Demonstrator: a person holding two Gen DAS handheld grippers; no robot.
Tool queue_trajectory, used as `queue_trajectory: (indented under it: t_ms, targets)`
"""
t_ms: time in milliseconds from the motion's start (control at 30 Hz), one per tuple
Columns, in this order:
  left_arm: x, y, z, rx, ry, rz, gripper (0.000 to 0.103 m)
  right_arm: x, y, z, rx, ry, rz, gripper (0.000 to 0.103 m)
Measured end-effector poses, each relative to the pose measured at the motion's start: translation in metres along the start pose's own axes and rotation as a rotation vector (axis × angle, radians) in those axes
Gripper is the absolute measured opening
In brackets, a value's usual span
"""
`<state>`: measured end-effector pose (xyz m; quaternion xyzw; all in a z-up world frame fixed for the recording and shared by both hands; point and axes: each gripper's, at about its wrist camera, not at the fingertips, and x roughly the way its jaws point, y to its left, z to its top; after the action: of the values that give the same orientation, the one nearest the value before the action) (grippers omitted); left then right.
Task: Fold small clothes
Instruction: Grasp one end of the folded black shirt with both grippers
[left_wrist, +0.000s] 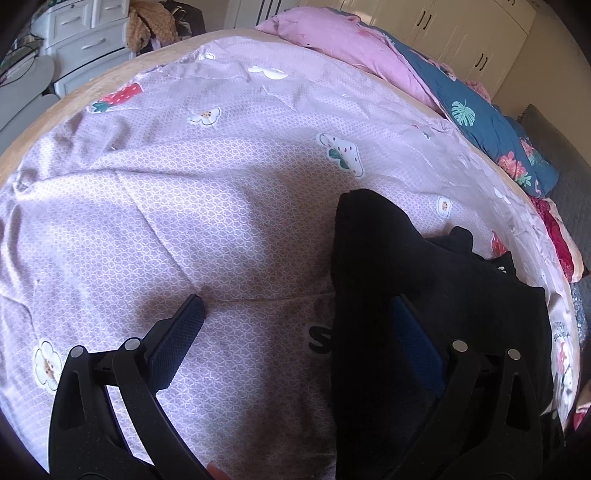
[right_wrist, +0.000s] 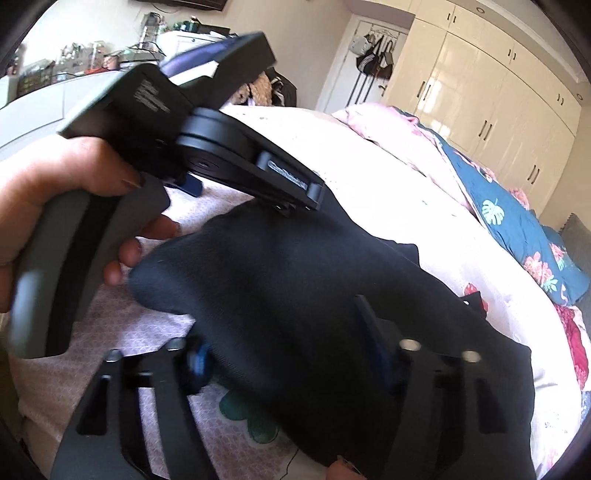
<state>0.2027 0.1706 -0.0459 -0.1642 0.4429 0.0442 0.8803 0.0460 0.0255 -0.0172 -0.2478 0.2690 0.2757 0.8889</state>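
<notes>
A black garment (left_wrist: 424, 258) lies crumpled on the lilac printed bedsheet (left_wrist: 166, 192), at the right in the left wrist view. My left gripper (left_wrist: 297, 302) stands wide open over the garment's left edge, with its right finger (left_wrist: 410, 332) above the black cloth and its left finger (left_wrist: 181, 332) above bare sheet. In the right wrist view the same black garment (right_wrist: 295, 277) fills the middle. My right gripper (right_wrist: 282, 338) has its jaws about half apart, a raised fold of the cloth between them. I see no firm pinch. A hand (right_wrist: 55, 192) holds the left gripper's body (right_wrist: 221, 140) above the garment.
A pink quilt (left_wrist: 332, 40) and a teal flowered quilt (left_wrist: 480, 118) are heaped along the bed's far right side. Cream wardrobe doors (right_wrist: 480, 92) stand behind them, and white drawers (left_wrist: 81, 37) stand past the bed's far left corner.
</notes>
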Motion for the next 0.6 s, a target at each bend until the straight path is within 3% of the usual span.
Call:
queue_trajectory:
  t_ms: [67, 133, 467, 567, 600]
  targets:
    - [0.003, -0.004, 0.000, 0.009, 0.008, -0.003, 0.093, -0.005, 0.000, 0.000, 0.002, -0.021, 0.028, 0.031]
    - [0.005, -0.007, 0.000, 0.017, 0.017, -0.010, 0.093, -0.010, 0.000, 0.000, 0.011, -0.040, 0.049, 0.018]
    - [0.002, -0.025, -0.004, 0.016, 0.023, -0.106, 0.093, -0.032, -0.017, -0.003, 0.086, -0.095, 0.050, 0.009]
    - [-0.007, -0.036, -0.006, 0.023, 0.011, -0.155, 0.068, -0.041, -0.019, -0.006, 0.085, -0.107, 0.032, 0.008]
    - [-0.010, -0.042, -0.006, 0.028, 0.006, -0.170, 0.054, -0.043, -0.020, -0.007, 0.086, -0.111, 0.025, 0.008]
